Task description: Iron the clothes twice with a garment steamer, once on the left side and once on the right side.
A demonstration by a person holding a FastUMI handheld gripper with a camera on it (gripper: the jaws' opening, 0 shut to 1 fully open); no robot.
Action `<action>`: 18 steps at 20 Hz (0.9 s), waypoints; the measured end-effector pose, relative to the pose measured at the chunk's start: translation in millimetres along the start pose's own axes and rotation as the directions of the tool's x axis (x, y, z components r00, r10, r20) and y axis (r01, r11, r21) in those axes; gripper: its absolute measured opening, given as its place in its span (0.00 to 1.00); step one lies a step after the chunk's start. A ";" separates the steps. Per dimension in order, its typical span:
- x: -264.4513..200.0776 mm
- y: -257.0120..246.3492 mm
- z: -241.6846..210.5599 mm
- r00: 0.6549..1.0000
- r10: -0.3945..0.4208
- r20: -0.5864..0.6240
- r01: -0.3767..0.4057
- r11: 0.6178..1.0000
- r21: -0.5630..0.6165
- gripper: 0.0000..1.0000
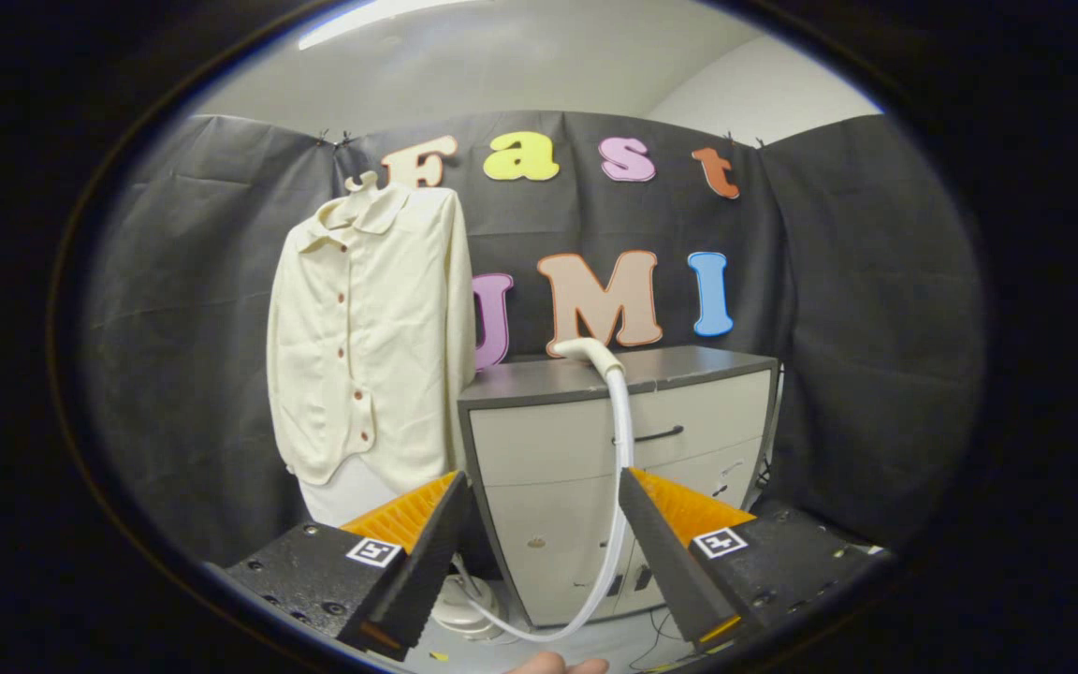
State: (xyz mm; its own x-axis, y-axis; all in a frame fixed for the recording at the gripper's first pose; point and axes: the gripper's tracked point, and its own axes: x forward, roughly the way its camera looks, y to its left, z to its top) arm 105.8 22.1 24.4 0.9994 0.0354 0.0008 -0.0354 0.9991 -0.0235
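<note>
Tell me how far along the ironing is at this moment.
Nothing looks done yet. The claw is open and holds nothing. The steamer head lies on top of the cabinet beyond the fingers, its hose hanging down the cabinet front to the base on the floor. The shirt hangs untouched beside the cabinet. Left: pick up the steamer head, then steam the shirt's left and right sides.

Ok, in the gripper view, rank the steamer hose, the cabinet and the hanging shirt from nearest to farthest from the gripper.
The gripper is open, holding nothing.
1. Steamer hose: between the fingers, by the right one.
2. Cabinet: straight ahead, behind the hose.
3. Shirt: ahead to the left, beside the cabinet; roughly as far, possibly farther.
</note>
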 end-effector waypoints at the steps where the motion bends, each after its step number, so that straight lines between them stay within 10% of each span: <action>1: 13.1 -3.1 3.4 1.000 -0.011 -0.005 0.011 1.000 0.000 0.97; 18: 267.3 -48.9 94.3 0.998 -0.063 0.013 0.064 0.996 -0.057 0.97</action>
State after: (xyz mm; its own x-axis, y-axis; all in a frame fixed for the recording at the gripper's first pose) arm 374.5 -15.1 120.0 0.9995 -0.0273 0.0153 0.0284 0.9964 -0.0800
